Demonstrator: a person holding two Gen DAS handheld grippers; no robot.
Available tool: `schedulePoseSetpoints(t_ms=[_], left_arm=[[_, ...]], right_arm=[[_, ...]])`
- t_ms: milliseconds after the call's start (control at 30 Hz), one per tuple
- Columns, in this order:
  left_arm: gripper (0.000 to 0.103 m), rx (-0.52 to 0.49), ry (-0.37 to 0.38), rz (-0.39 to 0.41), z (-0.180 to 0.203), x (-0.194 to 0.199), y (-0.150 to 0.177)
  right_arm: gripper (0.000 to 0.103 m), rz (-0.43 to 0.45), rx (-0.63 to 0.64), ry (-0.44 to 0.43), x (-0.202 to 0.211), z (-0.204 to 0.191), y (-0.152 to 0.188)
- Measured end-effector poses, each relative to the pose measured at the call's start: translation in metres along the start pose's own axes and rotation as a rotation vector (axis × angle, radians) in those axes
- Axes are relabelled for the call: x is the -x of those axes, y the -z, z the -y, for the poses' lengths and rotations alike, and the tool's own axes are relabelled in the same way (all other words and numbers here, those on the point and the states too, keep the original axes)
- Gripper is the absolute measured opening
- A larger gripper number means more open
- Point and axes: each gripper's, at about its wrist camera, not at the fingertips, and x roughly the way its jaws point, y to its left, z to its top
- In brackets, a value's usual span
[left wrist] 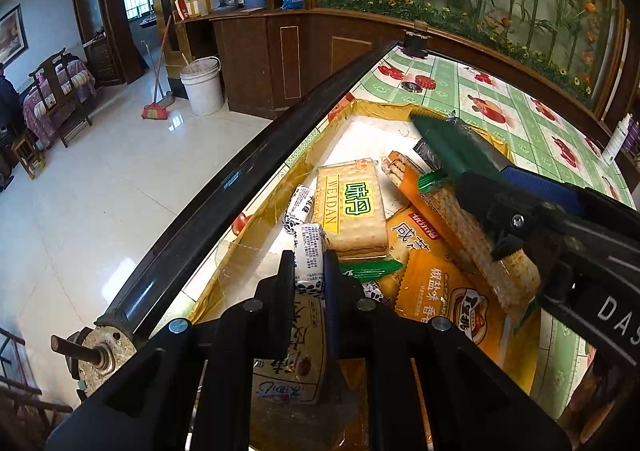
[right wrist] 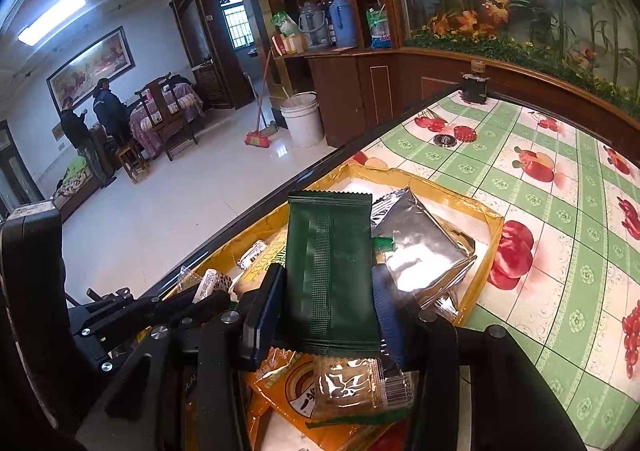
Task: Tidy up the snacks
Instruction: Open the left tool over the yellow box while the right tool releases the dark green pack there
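Observation:
A yellow translucent tray point(left wrist: 372, 109) point(right wrist: 486, 217) on the table holds several snack packets. My left gripper point(left wrist: 308, 271) is shut on a small white roll candy point(left wrist: 309, 257) just above the tray's near end. My right gripper point(right wrist: 330, 303) is shut on a dark green packet point(right wrist: 332, 271) and holds it above the tray; the packet also shows in the left wrist view point(left wrist: 448, 147). In the tray lie a Weidan cracker pack point(left wrist: 350, 207), orange packets point(left wrist: 440, 291), a second white roll point(left wrist: 298, 207) and a silver packet point(right wrist: 420, 247).
The table has a green-and-white fruit-print cloth point(right wrist: 540, 179) and a black edge rail point(left wrist: 240, 175). Two bottle caps point(right wrist: 456, 135) lie beyond the tray. A planter wall point(left wrist: 480, 11) bounds the far side. A bucket point(left wrist: 202, 85) and a broom point(left wrist: 156, 111) stand on the floor.

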Motion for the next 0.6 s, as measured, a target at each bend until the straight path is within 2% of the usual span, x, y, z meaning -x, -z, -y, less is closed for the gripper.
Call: schedulePoseSetpoints(t_ms=[100,167,200,233,267,300,333,600], left_arm=[[0.012,-0.001,-0.003,-0.008,0.001,0.001,-0.001],[0.016,0.002,-0.002,-0.009,0.001,0.003,-0.002],[0.025,0.003,0.002,-0.006,0.001,0.004,-0.003],[0.045,0.004,-0.002,0.000,0.001,0.006,-0.003],[0.057,0.003,-0.013,0.014,0.002,0.010,-0.003],[0.075,0.005,-0.025,0.037,0.001,0.016,-0.003],[0.078,0.008,-0.031,0.060,0.001,0.021,-0.002],[0.078,0.028,-0.021,0.130,-0.003,0.053,0.001]], right_arm=[[0.047,0.001,-0.004,0.000,0.000,0.002,-0.001],[0.052,0.004,-0.011,-0.005,0.001,0.004,-0.002],[0.055,0.007,-0.011,-0.003,0.003,0.005,-0.002],[0.063,0.010,-0.013,-0.001,0.004,0.005,-0.002],[0.068,0.015,-0.016,0.000,0.006,0.007,-0.003],[0.068,0.021,-0.019,0.000,0.009,0.008,-0.002],[0.069,0.030,-0.022,0.000,0.013,0.009,-0.002],[0.074,0.061,-0.023,0.014,0.044,0.016,0.006]])
